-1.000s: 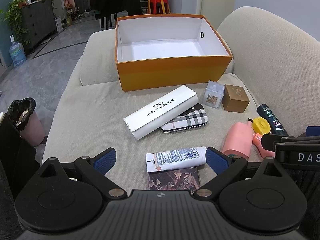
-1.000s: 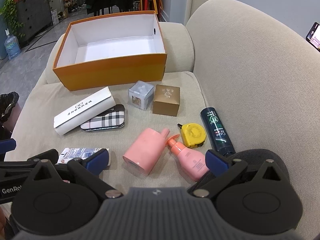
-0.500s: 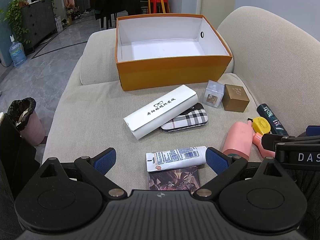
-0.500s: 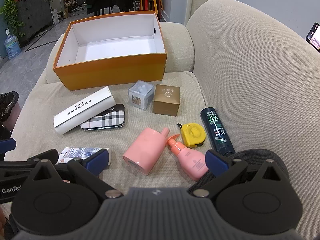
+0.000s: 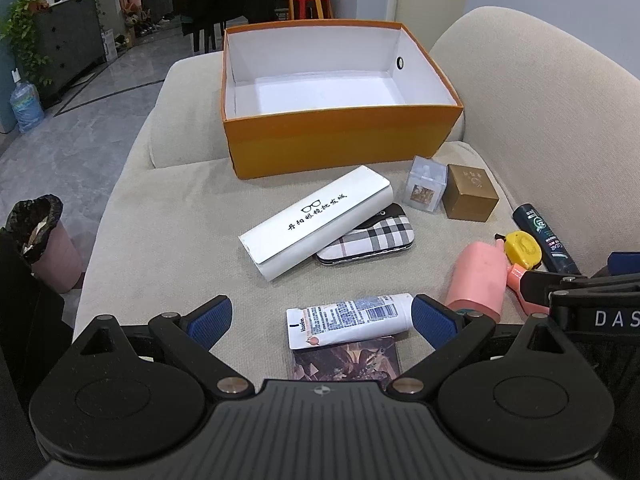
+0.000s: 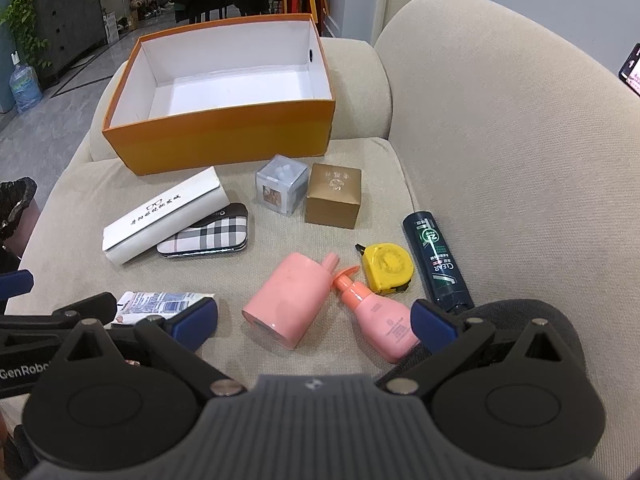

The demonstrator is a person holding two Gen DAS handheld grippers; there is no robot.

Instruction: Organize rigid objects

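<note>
- The orange box [image 5: 340, 146] stood open and empty at the far end of the sofa seat [image 5: 168, 240], white inside, its near wall facing both cameras.
- In front of the box lay the white glasses case [image 5: 316, 222], at a slant and overlapping the plaid case [image 5: 366, 240] beside it.
- To the right of these sat the clear cube [image 6: 282, 190] and the gold box [image 6: 334, 200], just beside each other.
- Nearer the cameras the pink bottle [image 6: 290, 304] lay on its side, with the small pump bottle [image 6: 378, 316] next to it and the yellow tape measure [image 6: 388, 266] just beyond that.
- The dark tube [image 6: 436, 260] lay along the foot of the sofa back, right of the tape measure.
- The white cream tube [image 5: 348, 318] lay crosswise on top of a patterned card box [image 5: 346, 362].
- The left gripper [image 5: 320, 318] hung low over the seat, level and pointed toward the orange box, its blue pads [image 5: 210, 320] spread wide on either side of the cream tube, gripping nothing.
- The right gripper [image 6: 314, 318] was held alongside it in the same forward pose, its fingers likewise wide apart, framing the pink bottle and the pump bottle without touching them.
- A lined waste bin [image 5: 46, 240] stood on the floor to the left of the sofa.
</note>
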